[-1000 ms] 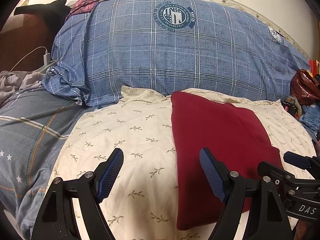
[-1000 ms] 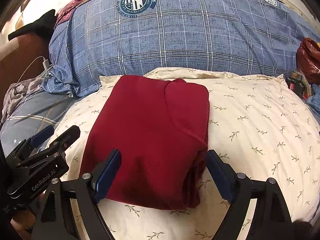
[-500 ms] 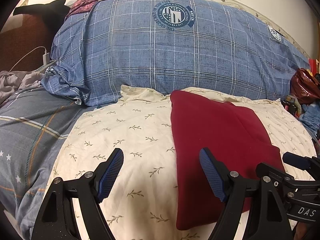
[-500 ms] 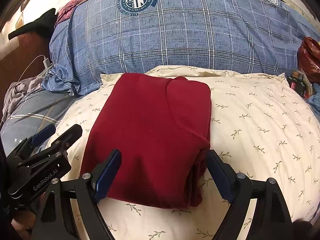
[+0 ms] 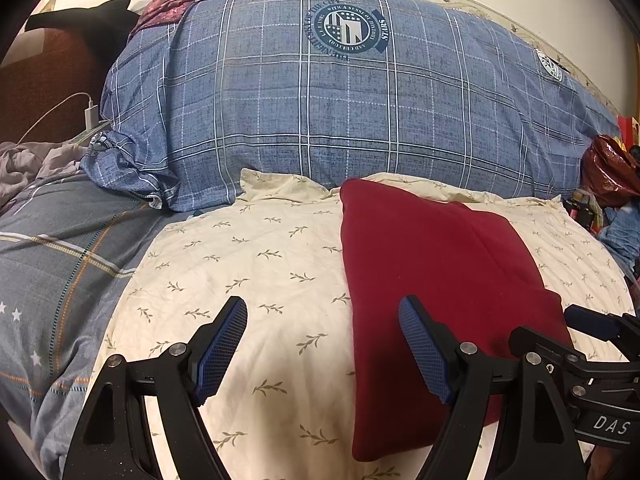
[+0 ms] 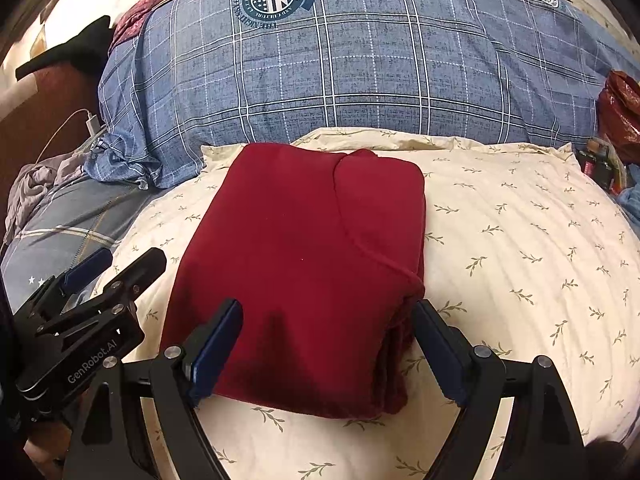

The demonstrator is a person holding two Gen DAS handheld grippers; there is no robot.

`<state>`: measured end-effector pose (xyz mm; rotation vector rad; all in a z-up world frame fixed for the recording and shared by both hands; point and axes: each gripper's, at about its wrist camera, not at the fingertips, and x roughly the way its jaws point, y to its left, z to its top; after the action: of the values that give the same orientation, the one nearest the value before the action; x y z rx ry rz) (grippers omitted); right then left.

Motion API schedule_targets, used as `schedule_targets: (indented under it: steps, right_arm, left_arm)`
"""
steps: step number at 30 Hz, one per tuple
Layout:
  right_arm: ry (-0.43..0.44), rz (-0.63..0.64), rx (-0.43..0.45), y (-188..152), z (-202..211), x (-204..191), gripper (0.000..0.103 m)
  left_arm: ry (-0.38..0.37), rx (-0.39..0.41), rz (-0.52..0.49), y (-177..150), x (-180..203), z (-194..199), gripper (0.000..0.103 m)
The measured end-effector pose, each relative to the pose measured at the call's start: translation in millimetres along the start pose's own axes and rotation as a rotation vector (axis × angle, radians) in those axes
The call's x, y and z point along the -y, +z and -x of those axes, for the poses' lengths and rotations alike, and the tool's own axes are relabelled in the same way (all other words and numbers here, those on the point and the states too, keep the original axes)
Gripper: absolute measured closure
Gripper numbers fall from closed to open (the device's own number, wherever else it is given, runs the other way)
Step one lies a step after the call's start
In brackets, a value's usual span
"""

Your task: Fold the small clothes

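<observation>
The red garment (image 6: 304,276) lies folded into a neat rectangle on the cream leaf-print pillow (image 6: 520,240), in front of the big blue plaid pillow (image 6: 360,80), so I judge this piece as good as done: edges squared, layers stacked at the near right corner, nothing trailing. What is left, if anything, seems to be a last tidy or moving on to another item, though I see no other small garment laid out for folding. My right gripper (image 6: 330,348) hangs with its jaws wide apart, straddling the near edge of the garment without pinching it. My left gripper (image 5: 322,348) is also spread and empty, mostly above bare pillow, with one finger over the garment's left edge. My right-hand view shows the stacked layers and the whole fold; my left-hand view shows only its left side, plus more of the grey plaid bedding (image 5: 60,264).
</observation>
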<state>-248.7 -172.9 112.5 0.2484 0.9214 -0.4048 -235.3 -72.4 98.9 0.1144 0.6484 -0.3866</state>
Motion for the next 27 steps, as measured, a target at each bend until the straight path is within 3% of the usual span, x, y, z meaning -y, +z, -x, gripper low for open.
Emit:
schedule_targets:
  steps: [27]
  right_arm:
    - [0.008, -0.005, -0.014, 0.7, -5.9, -0.7, 0.016]
  left_arm:
    - [0.005, -0.014, -0.005, 0.2, -0.7, -4.4, 0.025]
